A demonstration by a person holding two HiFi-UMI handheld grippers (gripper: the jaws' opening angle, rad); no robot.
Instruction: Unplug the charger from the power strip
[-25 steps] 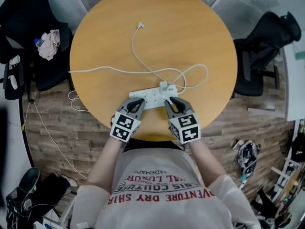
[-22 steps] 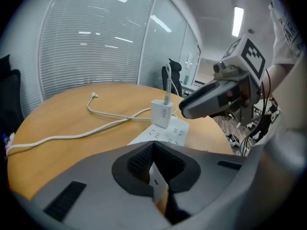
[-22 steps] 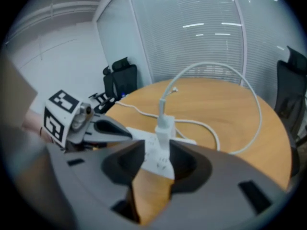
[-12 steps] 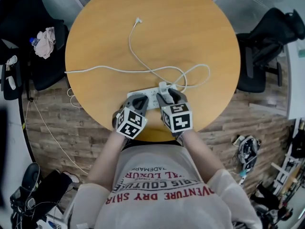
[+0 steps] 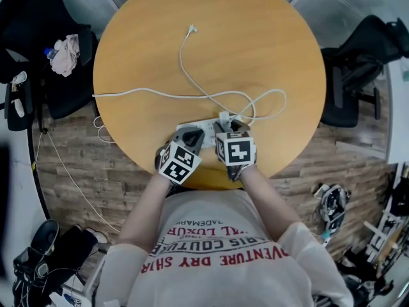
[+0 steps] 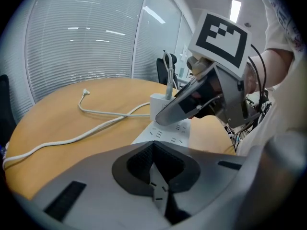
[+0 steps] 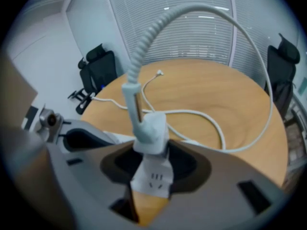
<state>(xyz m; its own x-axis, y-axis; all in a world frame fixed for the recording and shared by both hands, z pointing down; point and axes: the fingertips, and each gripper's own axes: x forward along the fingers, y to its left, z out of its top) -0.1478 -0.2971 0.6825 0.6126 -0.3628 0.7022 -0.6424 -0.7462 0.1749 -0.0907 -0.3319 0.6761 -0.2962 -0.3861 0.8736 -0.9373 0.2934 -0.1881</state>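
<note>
A white power strip (image 5: 203, 130) lies near the front edge of the round wooden table (image 5: 268, 37). A white charger (image 5: 223, 118) is plugged into it, and its cable (image 5: 192, 75) loops across the table. My right gripper (image 5: 231, 128) points down over the charger (image 7: 151, 131). Its jaws are closing with the charger between them, and gaps still show on both sides. The strip (image 7: 153, 178) shows under them. My left gripper (image 5: 189, 135) is on the strip's left part, with its tips (image 6: 153, 146) together over the strip (image 6: 168, 131).
The strip's own cord (image 5: 128, 93) runs left off the table edge. Black office chairs stand at the left (image 5: 38, 75) and right (image 5: 361, 62). A pink cloth (image 5: 65, 54) lies on the left chair. Clutter lies on the wooden floor at the lower right (image 5: 332, 206).
Both grippers have come down onto the strip. The right one moved left and forward over the charger, and its jaws now straddle it. The left one settled on the strip's left part.
</note>
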